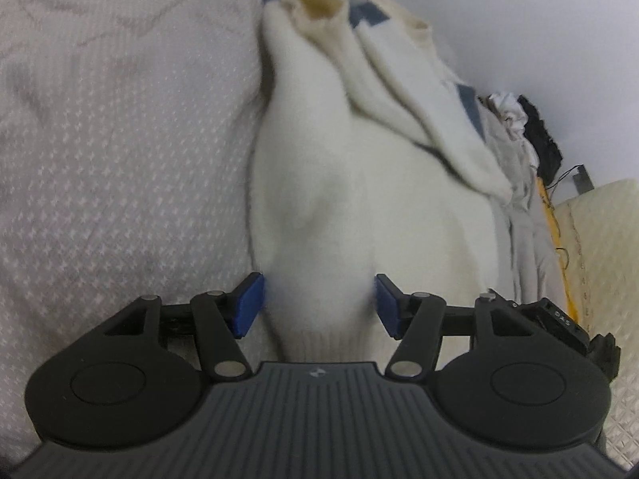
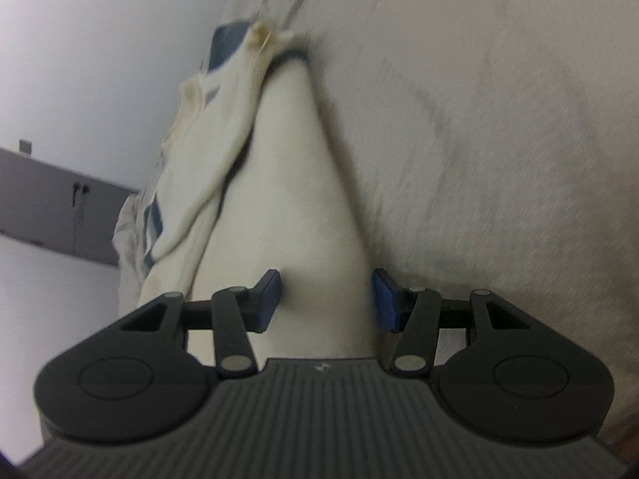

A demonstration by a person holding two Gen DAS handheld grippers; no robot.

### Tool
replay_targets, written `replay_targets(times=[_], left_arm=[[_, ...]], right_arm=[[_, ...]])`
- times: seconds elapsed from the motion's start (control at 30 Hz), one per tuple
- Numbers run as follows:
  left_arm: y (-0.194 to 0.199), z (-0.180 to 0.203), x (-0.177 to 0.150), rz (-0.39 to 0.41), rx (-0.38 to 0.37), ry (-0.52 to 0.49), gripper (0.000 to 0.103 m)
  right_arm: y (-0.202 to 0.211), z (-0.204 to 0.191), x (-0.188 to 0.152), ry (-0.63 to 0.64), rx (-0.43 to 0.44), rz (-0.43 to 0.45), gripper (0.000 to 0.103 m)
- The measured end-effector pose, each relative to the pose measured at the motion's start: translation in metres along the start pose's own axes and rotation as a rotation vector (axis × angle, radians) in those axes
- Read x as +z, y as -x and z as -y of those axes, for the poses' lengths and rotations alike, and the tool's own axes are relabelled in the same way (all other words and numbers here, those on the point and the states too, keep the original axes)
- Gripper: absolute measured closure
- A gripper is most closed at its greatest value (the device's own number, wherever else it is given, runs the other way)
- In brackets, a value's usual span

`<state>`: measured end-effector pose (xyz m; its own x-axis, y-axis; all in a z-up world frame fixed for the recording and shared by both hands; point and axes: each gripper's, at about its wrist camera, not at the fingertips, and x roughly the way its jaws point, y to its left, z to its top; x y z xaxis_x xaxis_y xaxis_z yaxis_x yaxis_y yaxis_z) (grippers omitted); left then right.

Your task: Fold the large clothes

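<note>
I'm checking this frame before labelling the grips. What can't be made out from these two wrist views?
- Left wrist view: the white sweater fills the left gripper; the housing covers its hem, so pad contact is unclear.
- Right wrist view: motion blur smears the bedspread and the fabric in the right gripper.
- Both views: the sweater's far end is crumpled and small; neither gripper sees the other.

Sweater point(image 1: 319, 207) was soft fuzzy cream knit w/ ribbed hem; bed cover point(image 1: 120, 159) matt quilted cloth; left gripper point(image 1: 319, 305) matt black plastic, blue pads.
</note>
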<state>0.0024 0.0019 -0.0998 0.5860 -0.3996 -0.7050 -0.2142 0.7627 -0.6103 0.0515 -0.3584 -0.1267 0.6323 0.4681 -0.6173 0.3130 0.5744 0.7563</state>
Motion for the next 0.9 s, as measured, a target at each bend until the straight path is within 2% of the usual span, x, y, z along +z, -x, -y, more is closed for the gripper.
replay_targets(times=[0.1, 0.3, 0.33, 0.37, 0.4, 0.43, 0.47, 0.5, 0.57, 0.7, 0.9], left_arm=[[-0.001, 0.0, -0.003, -0.011, -0.01, 0.0, 0.038], [-0.004, 0.004, -0.007, -0.041, -0.049, 0.009, 0.038], [-0.006, 0.004, -0.008, -0.054, -0.067, 0.016, 0.038], [-0.007, 0.005, -0.01, -0.062, -0.077, 0.02, 0.039], [-0.008, 0.006, -0.011, -0.066, -0.08, 0.022, 0.039], [-0.008, 0.007, -0.011, -0.067, -0.077, 0.019, 0.044], [-0.009, 0.008, -0.012, -0.066, -0.069, 0.015, 0.057], [-0.009, 0.008, -0.012, -0.067, -0.063, 0.022, 0.063], [-0.007, 0.002, -0.01, -0.06, -0.078, 0.072, 0.082], [0.006, -0.009, -0.005, -0.013, -0.185, 0.163, 0.085], [0.049, -0.021, 0.009, 0.124, -0.397, 0.251, 0.087]], right_arm=[[-0.003, 0.005, -0.01, -0.048, 0.036, -0.041, 0.05], [0.005, 0.001, -0.029, -0.065, 0.104, -0.107, 0.052], [0.006, 0.0, -0.032, -0.072, 0.108, -0.107, 0.055], [0.01, 0.0, -0.034, -0.073, 0.102, -0.095, 0.067], [0.013, 0.001, -0.034, -0.07, 0.09, -0.078, 0.075], [0.016, 0.001, -0.034, -0.074, 0.083, -0.064, 0.077], [0.018, 0.002, -0.033, -0.083, 0.085, -0.054, 0.082], [0.022, 0.002, -0.033, -0.083, 0.09, -0.046, 0.083], [0.027, -0.001, -0.033, -0.062, 0.101, -0.033, 0.086], [0.04, -0.008, -0.031, -0.065, 0.174, 0.012, 0.088], [0.066, -0.019, -0.024, -0.054, 0.289, 0.064, 0.089]])
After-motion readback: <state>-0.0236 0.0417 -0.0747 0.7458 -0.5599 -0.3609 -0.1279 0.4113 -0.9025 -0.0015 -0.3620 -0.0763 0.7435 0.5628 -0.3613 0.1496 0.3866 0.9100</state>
